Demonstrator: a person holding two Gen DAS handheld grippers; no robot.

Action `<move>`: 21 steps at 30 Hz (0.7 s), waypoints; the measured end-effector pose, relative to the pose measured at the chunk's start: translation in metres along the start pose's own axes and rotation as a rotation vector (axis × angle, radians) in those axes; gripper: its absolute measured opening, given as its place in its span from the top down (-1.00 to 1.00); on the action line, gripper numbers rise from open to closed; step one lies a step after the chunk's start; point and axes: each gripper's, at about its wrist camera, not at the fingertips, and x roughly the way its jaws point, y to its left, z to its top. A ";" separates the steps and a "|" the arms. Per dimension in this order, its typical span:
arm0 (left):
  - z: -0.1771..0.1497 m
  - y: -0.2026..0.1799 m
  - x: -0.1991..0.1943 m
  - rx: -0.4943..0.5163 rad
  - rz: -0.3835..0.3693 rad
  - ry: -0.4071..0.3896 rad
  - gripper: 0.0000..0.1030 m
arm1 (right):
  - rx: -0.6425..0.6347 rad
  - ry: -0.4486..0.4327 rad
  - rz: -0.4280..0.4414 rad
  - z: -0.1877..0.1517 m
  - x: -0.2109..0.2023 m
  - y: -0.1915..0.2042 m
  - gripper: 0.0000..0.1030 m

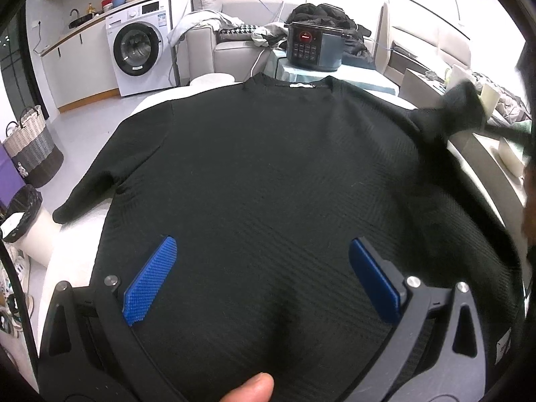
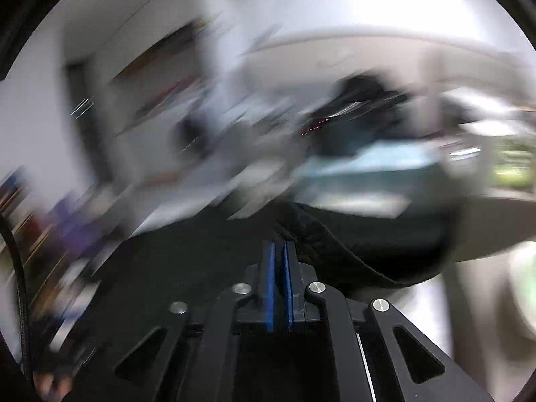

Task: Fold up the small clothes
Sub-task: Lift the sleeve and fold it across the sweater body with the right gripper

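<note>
**A:** Black ribbed knit, a small sweater (image 1: 268,174), lies flat and face-down on the white tabletop (image 1: 83,261), collar at 12 o'clock, hem at 6. Where are we in the fold?

**B:** At the first sleeve, I'd judge. The right sleeve (image 1: 449,114) is lifted off the surface at 2 o'clock, bunched and blurred. The right hand-held gripper (image 2: 279,251) has its blue pads almost together; dark cloth lies right at the tips, but the blur keeps me from saying whether it is pinched.

**A:** And the left one?

**B:** The left hand-held gripper (image 1: 261,268) hangs over the lower body of the sweater, jaws spread wide, nothing between them.

**A:** Next move?

**B:** Probably carry that sleeve inward across the back and lay it flat, toward 9 o'clock. The left could pin the body so it doesn't drag.

**A:** Room to work?

**B:** The left sleeve (image 1: 90,187) runs out to 8 o'clock, its cuff near the tabletop's edge. A rice cooker (image 1: 313,45) stands well beyond the collar. Clutter crowds the 3 o'clock side; inward is the open way.
</note>
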 end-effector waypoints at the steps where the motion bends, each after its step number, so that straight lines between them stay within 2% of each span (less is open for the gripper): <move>1: 0.000 0.001 0.000 0.000 0.000 -0.002 -0.99 | 0.006 0.045 -0.017 -0.006 0.007 0.000 0.63; 2: -0.001 0.001 0.000 0.000 0.001 0.000 -0.98 | 0.020 0.059 -0.038 -0.011 0.008 -0.002 0.52; 4: -0.002 0.003 0.001 -0.001 -0.003 0.004 -0.99 | 0.081 0.056 -0.080 -0.017 0.004 -0.014 0.08; 6: -0.002 0.003 0.001 -0.001 -0.006 0.007 -0.98 | 0.155 0.013 -0.110 -0.018 -0.010 -0.030 0.02; 10: -0.002 0.004 0.002 -0.004 -0.010 0.007 -0.98 | 0.279 -0.054 -0.250 -0.019 -0.029 -0.051 -0.01; 12: -0.002 0.004 0.003 -0.006 -0.008 0.008 -0.98 | 0.361 -0.079 -0.265 -0.019 -0.028 -0.062 -0.01; 15: -0.002 0.006 0.003 -0.011 -0.008 0.013 -0.98 | 0.387 -0.059 -0.242 -0.005 -0.008 -0.064 -0.02; 17: -0.002 0.007 0.004 -0.016 -0.005 0.015 -0.99 | 0.415 -0.013 -0.275 0.010 0.017 -0.067 -0.02; 18: -0.002 0.008 0.005 -0.020 -0.003 0.018 -0.98 | 0.448 0.012 -0.258 0.020 0.031 -0.068 -0.01; 20: -0.001 0.010 0.008 -0.021 0.002 0.027 -0.98 | 0.397 -0.057 0.010 0.047 0.039 -0.051 0.15; 21: -0.001 0.010 0.008 -0.018 0.007 0.028 -0.98 | 0.355 -0.085 0.000 0.055 0.032 -0.043 0.16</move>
